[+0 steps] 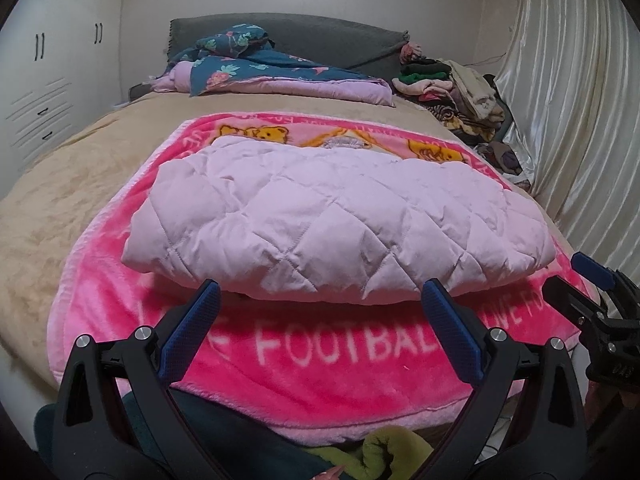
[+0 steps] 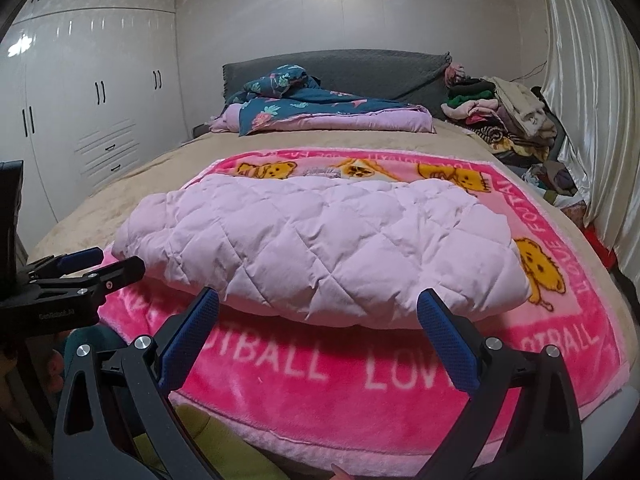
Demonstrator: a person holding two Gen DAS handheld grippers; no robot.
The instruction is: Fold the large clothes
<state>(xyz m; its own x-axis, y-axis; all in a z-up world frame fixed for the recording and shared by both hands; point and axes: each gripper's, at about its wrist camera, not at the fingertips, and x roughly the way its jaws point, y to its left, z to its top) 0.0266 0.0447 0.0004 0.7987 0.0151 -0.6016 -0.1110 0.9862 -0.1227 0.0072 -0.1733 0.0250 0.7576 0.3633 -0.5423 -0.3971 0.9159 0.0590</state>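
Lying folded on the pink blanket (image 1: 320,376) at the bed's foot, the quilted lilac jacket (image 1: 336,224) looks puffy, light and probably slippery, likely to spring open. Left gripper (image 1: 320,300) and right gripper (image 2: 318,308) hover before its near edge, fingers spread, holding nothing. Best pinched along a stitched seam at that doubled edge.

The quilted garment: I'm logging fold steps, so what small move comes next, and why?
Probably ease both grippers forward to the near edge of the lilac quilted garment. It lies folded on the pink blanket, and the left gripper and right gripper are open, short of it, holding nothing.
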